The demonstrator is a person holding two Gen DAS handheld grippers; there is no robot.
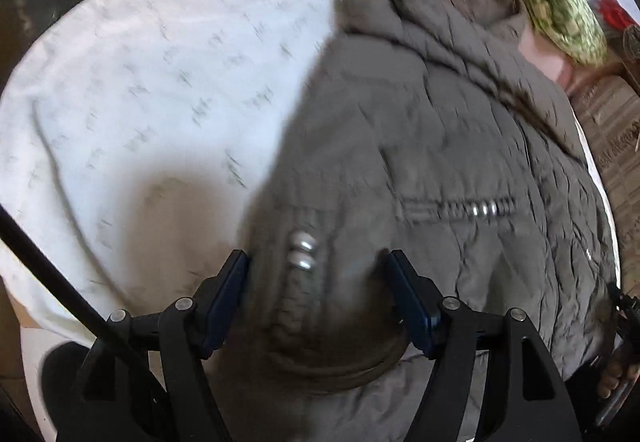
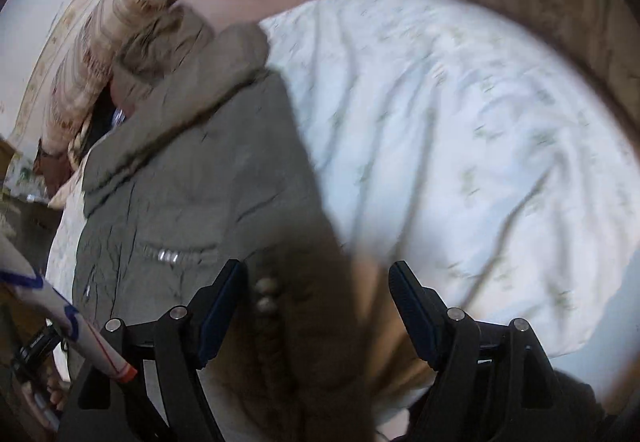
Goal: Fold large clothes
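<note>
Both claws are released right now. The grey jacket (image 1: 440,129) lies spread on the white bedsheet (image 1: 140,89), hem at the near edge. The left gripper (image 1: 318,274) straddles the hem's snap buttons (image 1: 302,252) without pinching, and the right gripper (image 2: 318,284) hovers over that same edge.

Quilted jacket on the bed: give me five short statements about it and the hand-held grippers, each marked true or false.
1. The quilted jacket is olive-grey. True.
2. It lies on a plain red sheet. False: the bedspread is white with a small print.
3. Its pocket zip is silver. True.
4. The left hand-held gripper is clamped shut. False: its jaws stand apart over the jacket's hem.
5. The right hand-held gripper holds a pillow. False: its jaws are open, over the jacket's edge.
</note>
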